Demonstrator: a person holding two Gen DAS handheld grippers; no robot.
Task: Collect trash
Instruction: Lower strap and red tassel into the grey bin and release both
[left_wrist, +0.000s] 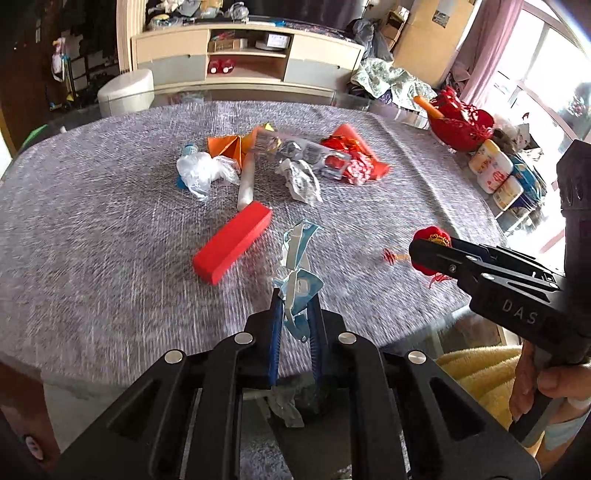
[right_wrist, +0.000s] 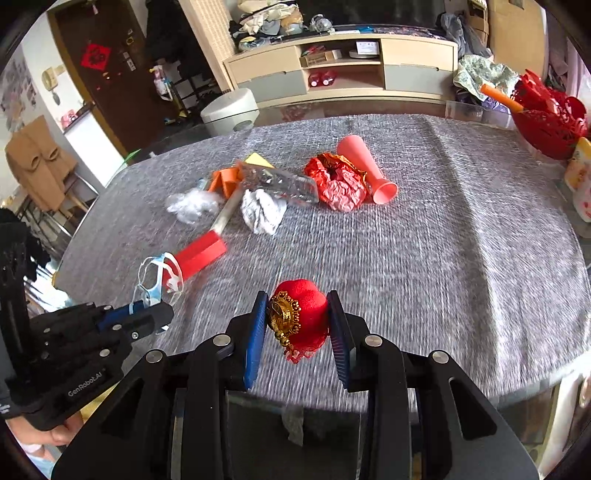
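My left gripper (left_wrist: 295, 295) is shut on a crumpled blue and white wrapper (left_wrist: 297, 258), held above the near edge of the grey table (left_wrist: 92, 184); it also shows in the right wrist view (right_wrist: 155, 280). My right gripper (right_wrist: 298, 314) is shut on a red ornament with gold trim (right_wrist: 299, 314), held just above the table; it shows in the left wrist view (left_wrist: 430, 254) at the right. More trash lies mid-table: a red box (left_wrist: 232, 242), crumpled clear plastic (left_wrist: 203, 171), crumpled white paper (left_wrist: 303, 181), red foil (right_wrist: 338, 182) and a pink cone (right_wrist: 365, 170).
An orange folded paper (left_wrist: 225, 146) and a clear plastic bottle (right_wrist: 277, 181) lie in the trash pile. A red basket (left_wrist: 461, 125) and white jars (left_wrist: 491, 171) stand at the table's right edge. A cabinet (left_wrist: 243, 59) and a white stool (left_wrist: 125, 92) stand beyond the table.
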